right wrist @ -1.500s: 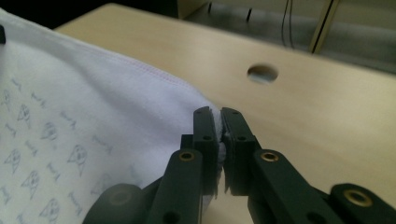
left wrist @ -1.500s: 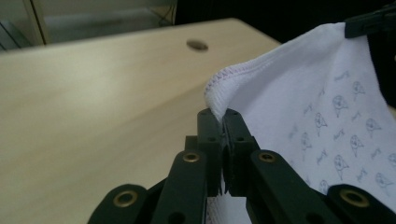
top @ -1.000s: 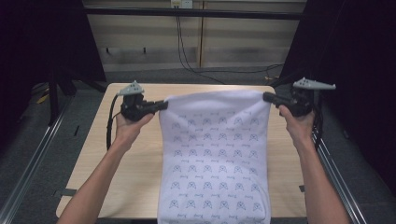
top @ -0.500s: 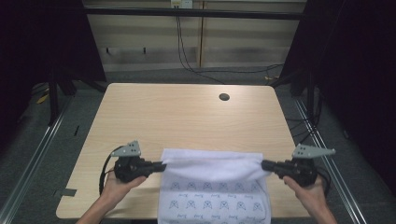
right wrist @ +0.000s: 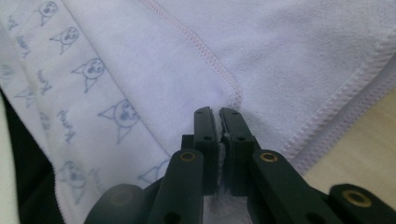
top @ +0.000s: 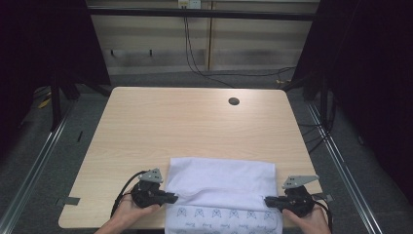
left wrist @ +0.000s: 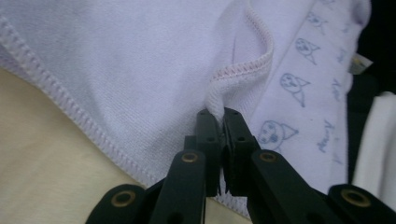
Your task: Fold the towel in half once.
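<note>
While folding the towel (top: pixel 221 183) toward the near table (top: pixel 195 126) edge, both grippers are pinching its doubled hem. Left gripper (left wrist: pixel 220 119) jaws are closing tight on the left corner; right gripper (right wrist: pixel 218 119) jaws are nearly shut on the right corner. Holding both corners is likely keeping the edge straight. Printed side is hanging off the near edge.

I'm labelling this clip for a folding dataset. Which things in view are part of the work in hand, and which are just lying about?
Part of the work:
- white printed towel, folded over at the table's near edge
- left gripper, shut on a towel corner
- right gripper, shut on the other corner
- wooden table under it

Just there:
- round cable hole in the tabletop
- cables behind the table
</note>
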Motion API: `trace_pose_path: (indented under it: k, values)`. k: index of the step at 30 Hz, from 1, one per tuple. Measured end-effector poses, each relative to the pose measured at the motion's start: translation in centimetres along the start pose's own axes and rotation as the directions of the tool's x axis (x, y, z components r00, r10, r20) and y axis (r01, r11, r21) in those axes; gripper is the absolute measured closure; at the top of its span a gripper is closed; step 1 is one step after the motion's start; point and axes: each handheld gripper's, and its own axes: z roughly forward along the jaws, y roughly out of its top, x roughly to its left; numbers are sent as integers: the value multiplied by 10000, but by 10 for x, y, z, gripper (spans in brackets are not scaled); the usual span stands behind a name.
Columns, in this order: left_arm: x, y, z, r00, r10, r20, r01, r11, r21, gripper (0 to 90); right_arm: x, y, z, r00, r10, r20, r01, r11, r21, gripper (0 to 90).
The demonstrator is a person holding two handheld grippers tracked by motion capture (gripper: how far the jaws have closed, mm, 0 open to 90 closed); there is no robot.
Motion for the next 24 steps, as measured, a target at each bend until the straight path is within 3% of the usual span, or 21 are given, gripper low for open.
trace_pose_path:
  k: [6, 12, 13, 16, 18, 20, 24]
  values:
    - [21, 11, 3, 9975, -244, -665, 230, 9995, -215, 871, -11, 13, 9, 9993, -50, 383, 55, 9999, -127, 863]
    - [44, 24, 8, 9908, -450, -1276, 392, 9981, -481, 871, -25, 30, 19, 9965, -20, 837, 39, 9997, -232, 863]
    - [48, 26, 9, 9905, -600, -1238, 536, 9971, -547, 871, -27, 32, 20, 9962, 1, 866, 19, 9997, -230, 863]
    - [54, 30, 11, 9876, -419, -1511, 350, 9982, -478, 871, -37, 43, 26, 9940, -39, 1096, 66, 9997, -241, 863]
    - [60, 31, 12, 9852, -635, -1589, 530, 9961, -700, 871, -41, 48, 29, 9925, -16, 1221, 46, 9997, -243, 863]
    - [65, 34, 12, 9848, -687, -1597, 593, 9962, -630, 872, -46, 54, 33, 9910, -24, 1337, 55, 9997, -229, 863]
    - [78, 42, 15, 9771, -749, -1991, 620, 9956, -703, 872, -56, 66, 40, 9872, 32, 1593, 6, 9997, -240, 863]
